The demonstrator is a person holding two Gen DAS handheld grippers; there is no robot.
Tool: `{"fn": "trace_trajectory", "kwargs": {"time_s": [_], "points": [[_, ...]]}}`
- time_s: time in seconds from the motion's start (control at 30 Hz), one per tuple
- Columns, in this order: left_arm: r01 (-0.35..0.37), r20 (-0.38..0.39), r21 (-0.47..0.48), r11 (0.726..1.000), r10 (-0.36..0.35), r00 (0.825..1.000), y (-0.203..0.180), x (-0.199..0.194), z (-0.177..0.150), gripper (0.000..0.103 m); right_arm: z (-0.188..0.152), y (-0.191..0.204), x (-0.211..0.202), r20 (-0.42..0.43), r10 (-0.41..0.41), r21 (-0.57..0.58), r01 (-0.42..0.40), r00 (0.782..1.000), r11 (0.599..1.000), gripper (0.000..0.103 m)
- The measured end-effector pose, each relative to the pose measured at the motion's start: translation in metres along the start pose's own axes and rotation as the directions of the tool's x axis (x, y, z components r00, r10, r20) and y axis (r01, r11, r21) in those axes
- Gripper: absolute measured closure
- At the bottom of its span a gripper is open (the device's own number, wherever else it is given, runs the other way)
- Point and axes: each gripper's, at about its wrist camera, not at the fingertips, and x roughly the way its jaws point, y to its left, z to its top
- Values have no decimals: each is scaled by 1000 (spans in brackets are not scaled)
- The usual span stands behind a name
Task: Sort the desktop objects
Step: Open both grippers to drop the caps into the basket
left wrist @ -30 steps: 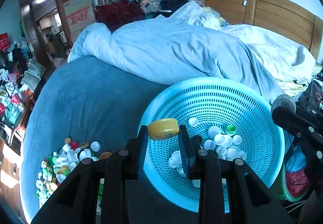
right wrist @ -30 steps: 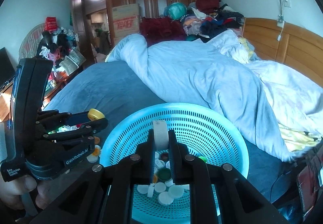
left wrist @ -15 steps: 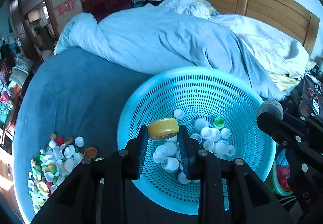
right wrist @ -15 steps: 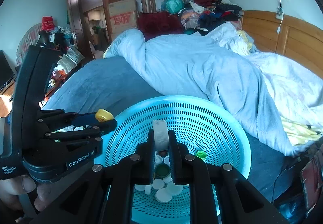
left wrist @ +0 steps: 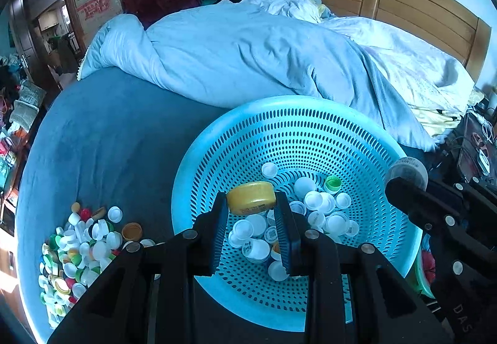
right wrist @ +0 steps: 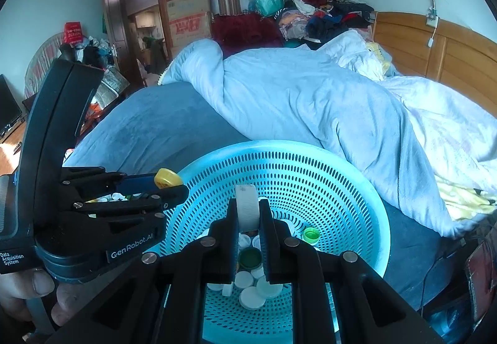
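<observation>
The bed (left wrist: 118, 139), with its dark blue sheet and a pale quilt (left wrist: 248, 52) heaped across the far half, carries everything here; no worktop is in view. On it, at about five o'clock in the left wrist view, sits a round turquoise perforated basket (left wrist: 310, 133) already holding a shallow layer of mostly white bottle caps (left wrist: 323, 207), while a mixed pile of unsorted caps (left wrist: 77, 251) lies on the sheet at about eight o'clock. The step in hand looks like the drop-off: both pairs of tongs hang over the basket, each loaded. The left tongs (left wrist: 251, 204) are clenched on a yellow cap (left wrist: 251, 197), gripped flat by its sides and held above the basket's near-left wall; in the right wrist view the cap shows at nine o'clock, above the rim. The right tongs (right wrist: 248, 213) are clenched on a white ribbed cap (right wrist: 247, 207), held on edge over the basket's middle. Both point forward and downward into the bowl, the left more steeply, and a hand (right wrist: 34, 291) shows at eight o'clock gripping the left tool's handle. The next move probably calls for parting the jaws so each cap falls inside; the yellow one hangs close to the rim, so a little more reach toward the centre would make the drop safer.
</observation>
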Motion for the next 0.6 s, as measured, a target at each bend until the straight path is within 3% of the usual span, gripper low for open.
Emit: {"fn": "trace_trajectory", "kwargs": {"time_s": [0.6], "points": [[-23,-10,9,1000,23,1000,1,9,-2,77,-3,0,9,-10,-4,-2,4,1000,1000,90]]}}
